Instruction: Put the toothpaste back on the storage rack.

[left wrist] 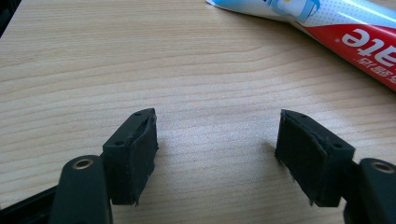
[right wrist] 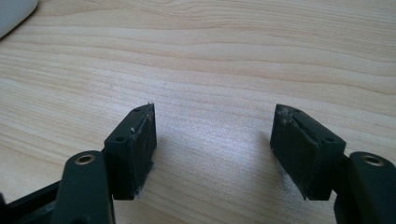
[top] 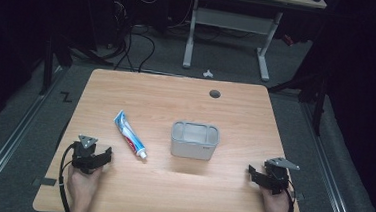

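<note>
Centrally, a soft blue-white-red toothpaste tube [top: 129, 139] is best pinched mid-body; both the left gripper [top: 103, 158] and right gripper [top: 254, 174] are shown spread, empty.

Wooden table [top: 169, 195] with a round cable hole [top: 215, 94] at 12 o'clock near its far edge. Toothpaste tube [top: 130, 133] lying flat left of centre, cap toward 5 o'clock. Grey open-topped container [top: 194, 140] upright at centre, apart from the tube. White-framed desk [top: 229, 19] beyond, on grey floor.
</note>
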